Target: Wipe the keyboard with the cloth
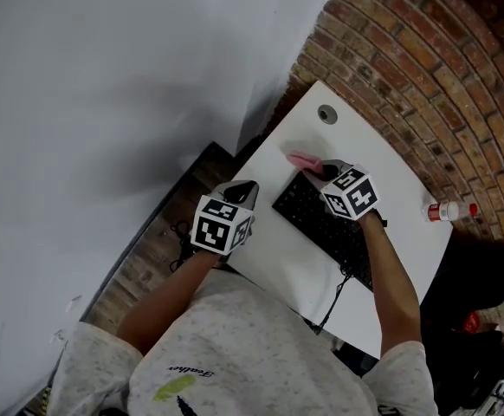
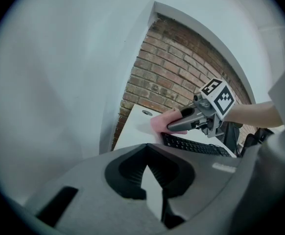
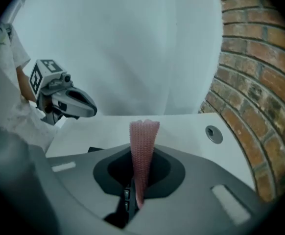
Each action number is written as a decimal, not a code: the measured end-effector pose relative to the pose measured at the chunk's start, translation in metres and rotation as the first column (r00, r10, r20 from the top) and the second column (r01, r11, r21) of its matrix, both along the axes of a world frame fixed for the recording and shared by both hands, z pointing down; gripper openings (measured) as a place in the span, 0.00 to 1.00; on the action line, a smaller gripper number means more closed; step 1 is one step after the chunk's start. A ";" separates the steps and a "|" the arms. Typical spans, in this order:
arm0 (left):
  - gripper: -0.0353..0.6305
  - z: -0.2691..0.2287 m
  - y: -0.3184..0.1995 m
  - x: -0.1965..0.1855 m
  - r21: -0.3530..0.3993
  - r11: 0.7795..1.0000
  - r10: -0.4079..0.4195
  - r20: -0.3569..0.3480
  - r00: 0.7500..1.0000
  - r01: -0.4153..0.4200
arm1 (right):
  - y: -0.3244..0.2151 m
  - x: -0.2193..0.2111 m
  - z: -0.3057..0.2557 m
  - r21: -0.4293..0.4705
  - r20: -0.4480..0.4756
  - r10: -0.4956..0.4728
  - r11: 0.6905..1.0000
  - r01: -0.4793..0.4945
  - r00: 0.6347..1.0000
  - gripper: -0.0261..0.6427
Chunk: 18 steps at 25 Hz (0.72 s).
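At the far end of a black keyboard (image 1: 321, 224), a pink knit cloth (image 1: 302, 159) is pinched between the jaws of the right gripper (image 1: 319, 170), which are pressed onto it. Seen along those jaws, the cloth stands on edge as a narrow folded strip. Its free end pokes forward past the tips, away from the person and toward the round cable grommet (image 1: 326, 113) in the desk's far corner.

The keyboard lies on a white desk (image 1: 278, 258). In the head view its long axis runs diagonally, from the upper-left end beside the cloth down to the lower right by the person's right forearm, and a dark cable (image 1: 334, 297) trails off its near edge. The cloth sits at, or just over, that upper-left end. Whether it is touching the keys cannot be told.

Wiping appears to be under way, though nothing shows how much of the keyboard has been covered. Judged from the cloth's position at one end, most of the key rows toward the person may still need a pass.

The left gripper (image 1: 245, 186) hovers just off the desk's left edge, apart from the keyboard, its jaw tips drawn together on nothing. A white bottle with a red cap (image 1: 449, 210) lies on its side near the desk's right edge, by the brick wall (image 1: 425, 76).
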State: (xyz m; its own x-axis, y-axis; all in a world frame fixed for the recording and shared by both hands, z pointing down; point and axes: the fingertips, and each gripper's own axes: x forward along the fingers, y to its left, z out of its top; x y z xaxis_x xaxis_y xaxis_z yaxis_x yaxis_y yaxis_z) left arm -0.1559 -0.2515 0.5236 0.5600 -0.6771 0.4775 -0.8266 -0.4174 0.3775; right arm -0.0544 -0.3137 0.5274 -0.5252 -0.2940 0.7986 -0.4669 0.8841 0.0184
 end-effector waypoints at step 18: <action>0.05 0.005 0.036 -0.005 -0.017 0.991 -0.134 -0.004 0.991 0.134 | 0.045 -0.023 0.018 -0.013 -0.205 -0.429 0.900 0.435 0.880 0.08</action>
